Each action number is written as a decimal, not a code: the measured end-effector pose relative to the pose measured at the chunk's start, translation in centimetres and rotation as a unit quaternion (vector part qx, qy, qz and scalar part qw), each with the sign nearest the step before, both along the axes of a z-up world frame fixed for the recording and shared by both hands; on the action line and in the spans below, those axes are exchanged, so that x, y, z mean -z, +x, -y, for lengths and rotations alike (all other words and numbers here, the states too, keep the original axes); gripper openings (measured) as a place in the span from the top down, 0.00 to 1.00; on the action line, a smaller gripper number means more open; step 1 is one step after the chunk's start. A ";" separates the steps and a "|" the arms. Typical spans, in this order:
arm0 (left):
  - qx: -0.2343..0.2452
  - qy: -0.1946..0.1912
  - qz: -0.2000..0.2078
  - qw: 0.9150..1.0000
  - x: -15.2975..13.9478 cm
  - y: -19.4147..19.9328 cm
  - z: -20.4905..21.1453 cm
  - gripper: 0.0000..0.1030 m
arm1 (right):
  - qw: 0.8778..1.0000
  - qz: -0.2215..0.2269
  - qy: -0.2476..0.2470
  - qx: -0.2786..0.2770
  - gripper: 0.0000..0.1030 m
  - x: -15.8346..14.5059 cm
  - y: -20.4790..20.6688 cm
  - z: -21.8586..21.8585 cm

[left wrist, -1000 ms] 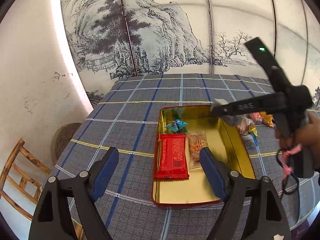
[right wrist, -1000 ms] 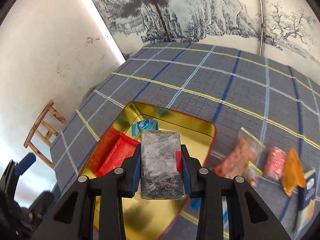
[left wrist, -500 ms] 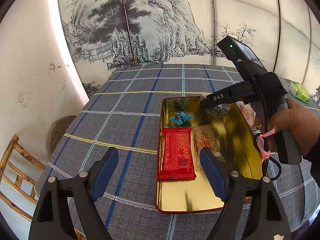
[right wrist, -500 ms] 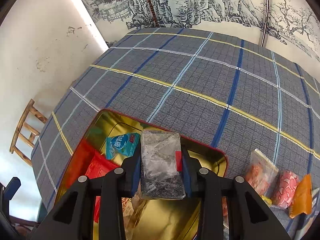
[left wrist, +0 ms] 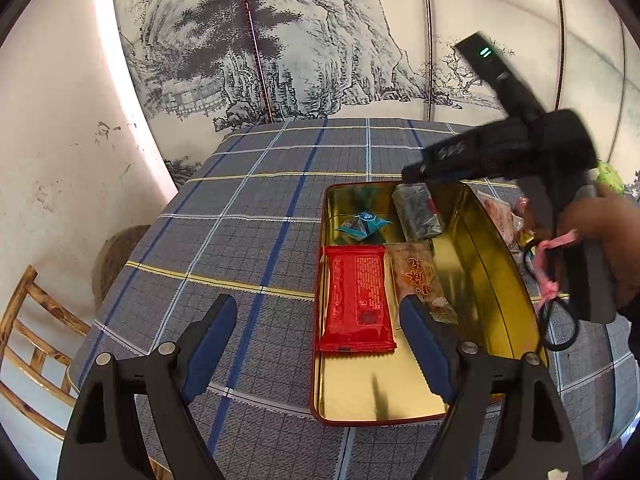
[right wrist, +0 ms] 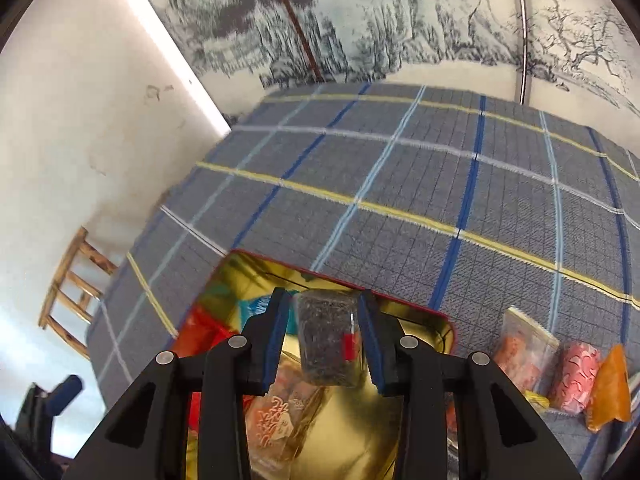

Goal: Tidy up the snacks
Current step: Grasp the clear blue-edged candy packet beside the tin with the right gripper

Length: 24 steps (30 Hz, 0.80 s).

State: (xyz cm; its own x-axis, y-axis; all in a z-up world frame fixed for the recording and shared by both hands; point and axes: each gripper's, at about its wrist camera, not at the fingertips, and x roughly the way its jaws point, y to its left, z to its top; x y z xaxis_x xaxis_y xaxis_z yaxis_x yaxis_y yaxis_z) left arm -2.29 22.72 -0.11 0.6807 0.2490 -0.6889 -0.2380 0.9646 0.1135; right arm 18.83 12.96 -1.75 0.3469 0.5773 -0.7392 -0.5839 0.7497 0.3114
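Note:
A gold tin with a red rim [left wrist: 500,240] [right wrist: 420,316] sits on the checked tablecloth. In it lie a red packet [left wrist: 356,300], a clear packet with orange print [left wrist: 418,280] [right wrist: 280,412] and a small teal packet [left wrist: 362,224] [right wrist: 256,304]. A dark grey packet [left wrist: 418,214] [right wrist: 326,340] rests at the tin's far end. My right gripper [right wrist: 323,296] [left wrist: 416,172] hangs over it, jaws slightly apart, with a thin gap showing beside the packet. My left gripper [left wrist: 316,302] stands open and empty above the tin's near left side.
Loose snacks lie right of the tin: a clear bag with orange pieces [right wrist: 524,348], a pink packet [right wrist: 574,376] and an orange packet [right wrist: 608,392]. A wooden chair [left wrist: 28,336] stands off the table's left edge. A painted screen backs the table.
The right gripper carried the dark packet to the tin's far end and lowered it. The packet now rests in the tin and the pads no longer pinch it. The left gripper barely moved.

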 end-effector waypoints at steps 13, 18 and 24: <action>0.018 -0.004 0.002 1.000 0.1 -0.2 1.3 0.22 | 0.995 0.045 -0.079 0.050 0.64 2.4 -7.2 14.6; 0.030 0.007 -0.004 1.000 0.1 0.0 2.7 0.21 | 0.996 0.035 -0.070 0.032 0.64 3.9 -7.4 13.4; 0.033 0.014 -0.003 0.999 -0.1 0.0 3.4 0.16 | 0.998 0.010 -0.052 0.047 0.63 5.4 -6.2 12.0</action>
State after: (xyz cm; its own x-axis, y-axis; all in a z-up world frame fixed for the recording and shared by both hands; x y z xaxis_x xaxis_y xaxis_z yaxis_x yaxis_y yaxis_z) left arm -2.26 19.28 -0.03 0.6920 0.2227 -0.6867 -0.1735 0.9747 0.1412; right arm 12.67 0.98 -7.15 0.4102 0.4624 -0.7860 -0.5154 0.8286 0.2185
